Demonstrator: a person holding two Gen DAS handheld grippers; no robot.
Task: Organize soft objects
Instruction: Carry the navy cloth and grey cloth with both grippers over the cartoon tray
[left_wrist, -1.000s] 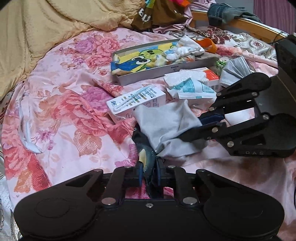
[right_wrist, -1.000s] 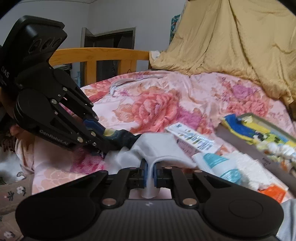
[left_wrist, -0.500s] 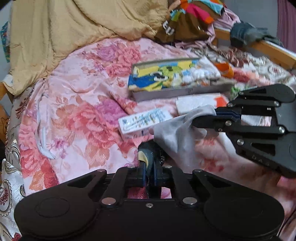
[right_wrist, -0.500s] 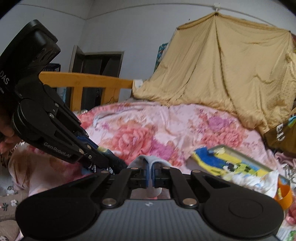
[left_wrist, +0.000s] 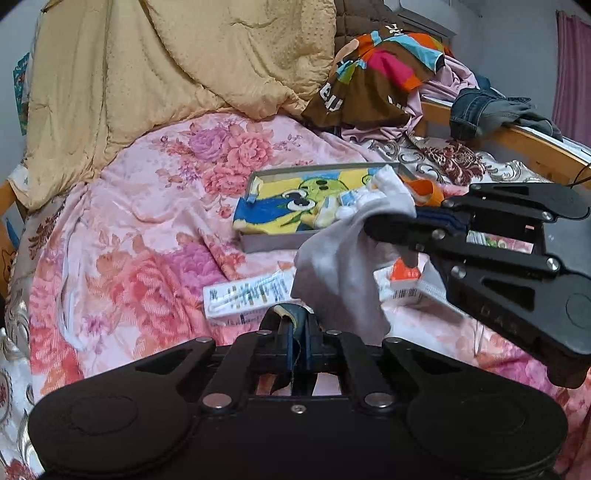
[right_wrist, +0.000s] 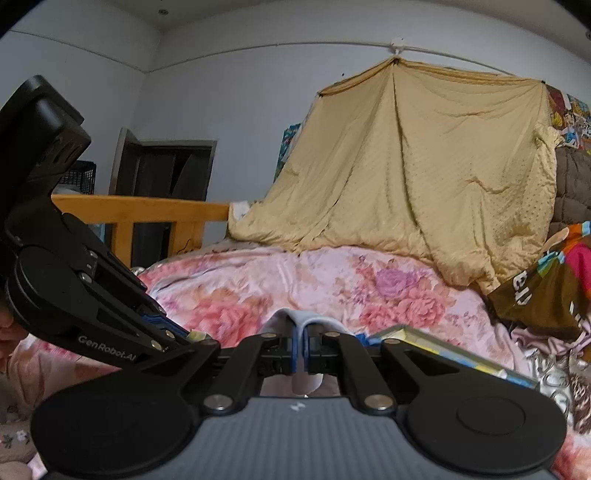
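"genrobot.ai" on the left gripper (right_wrist: 177, 338), faint "das", perhaps, on the right gripper (left_wrist: 373, 223)

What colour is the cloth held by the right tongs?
Pale grey-white and plain, the cloth hangs from the right tongs; it shows best in the left wrist view.

Soft, even indoor light on my feeds, no glare.
I see only faint shadows; both fisheye views bow hard toward black corners, the pink floral bedspread (right_wrist: 295, 291) smears slightly, and the gripper bodies at the bottom render as near-black silhouettes.
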